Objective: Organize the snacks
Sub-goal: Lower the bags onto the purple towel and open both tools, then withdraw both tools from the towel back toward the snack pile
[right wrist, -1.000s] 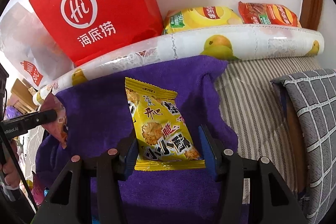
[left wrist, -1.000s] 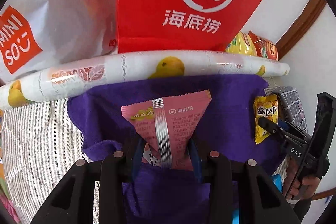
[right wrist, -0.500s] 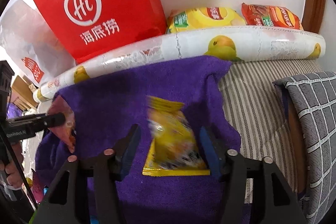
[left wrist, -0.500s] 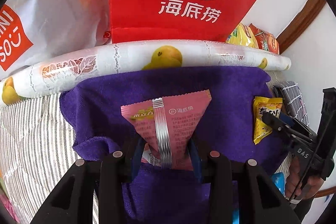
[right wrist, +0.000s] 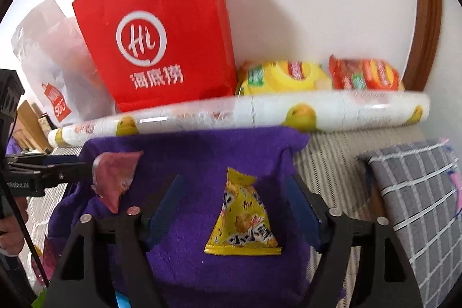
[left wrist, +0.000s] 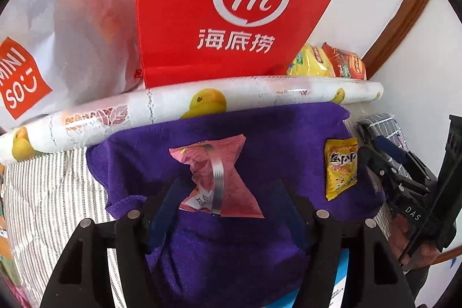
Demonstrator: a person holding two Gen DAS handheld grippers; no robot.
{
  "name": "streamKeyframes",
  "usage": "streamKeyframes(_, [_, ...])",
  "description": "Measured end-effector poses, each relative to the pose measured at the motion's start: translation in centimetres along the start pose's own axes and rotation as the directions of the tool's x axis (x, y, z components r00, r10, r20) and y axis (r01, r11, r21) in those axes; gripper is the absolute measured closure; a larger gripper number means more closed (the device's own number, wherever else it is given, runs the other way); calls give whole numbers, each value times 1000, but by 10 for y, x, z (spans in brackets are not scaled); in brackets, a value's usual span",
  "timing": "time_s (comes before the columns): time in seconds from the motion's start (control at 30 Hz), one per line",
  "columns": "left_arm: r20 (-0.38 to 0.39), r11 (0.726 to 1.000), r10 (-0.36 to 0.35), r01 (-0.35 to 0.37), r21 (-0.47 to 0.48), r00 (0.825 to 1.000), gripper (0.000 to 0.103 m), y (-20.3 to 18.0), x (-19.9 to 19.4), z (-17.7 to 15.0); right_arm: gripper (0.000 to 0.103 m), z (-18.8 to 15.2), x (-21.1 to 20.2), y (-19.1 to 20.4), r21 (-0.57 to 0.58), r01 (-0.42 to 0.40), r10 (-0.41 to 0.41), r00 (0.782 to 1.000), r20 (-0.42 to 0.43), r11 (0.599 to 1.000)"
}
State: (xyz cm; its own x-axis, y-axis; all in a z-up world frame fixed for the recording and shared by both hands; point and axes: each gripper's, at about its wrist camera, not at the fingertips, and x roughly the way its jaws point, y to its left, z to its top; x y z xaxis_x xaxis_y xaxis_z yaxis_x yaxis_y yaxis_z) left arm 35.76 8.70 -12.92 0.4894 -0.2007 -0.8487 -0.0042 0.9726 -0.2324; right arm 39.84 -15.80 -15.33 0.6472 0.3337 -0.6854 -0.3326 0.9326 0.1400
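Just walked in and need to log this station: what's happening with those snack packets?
A person holds tongs in each hand over a purple towel. The left tongs are opening around a pink snack packet, and their pads no longer press it. The right tongs are opening too, with a yellow snack packet lying on the towel between them, untouched. Both packets look just released.

Spread across the middle of both views: a towel (left wrist: 288,134), on striped bedding (left wrist: 52,186). On the towel, a triangular snack packet (left wrist: 231,192) at centre of the left wrist view, a second packet (left wrist: 340,166) to its right (between the right gripper's (right wrist: 234,210) opening jaws, untouched). Behind the towel, along the frame's middle, a rolled mat (left wrist: 260,94). Behind that, a paper bag (left wrist: 231,5) upper centre, a plastic bag (left wrist: 66,33) upper left, two chip bags (right wrist: 283,77) upper right. At right, a checked cushion (right wrist: 418,207).
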Motion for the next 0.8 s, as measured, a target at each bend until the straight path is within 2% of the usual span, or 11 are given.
streamKeyframes(0.2, [42,1000,-9,9,-4,999,37,-2,-17,-1,20,8,-23,9,2,46,-46,998,40,999])
streamKeyframes(0.3, [58,1000,-4,4,3,998,37,-5,-25,-2,20,4,-35,15,-14,112,-111,993,37,994])
streamKeyframes(0.4, [72,999,-34,33,8,997,37,-11,-35,-3,20,-3,-51,18,-21,158,-157,987,32,987])
streamKeyframes(0.53, [89,998,-53,51,25,995,37,-20,-48,-4,19,-11,-75,17,23,134,-135,989,58,991])
streamKeyframes(0.67, [114,997,-61,56,43,992,37,-27,-66,-7,19,-18,-93,16,59,50,-55,995,80,997])
streamKeyframes(0.8, [168,996,-85,78,49,982,37,-31,-91,-16,19,-27,-106,18,76,43,-50,995,85,996])
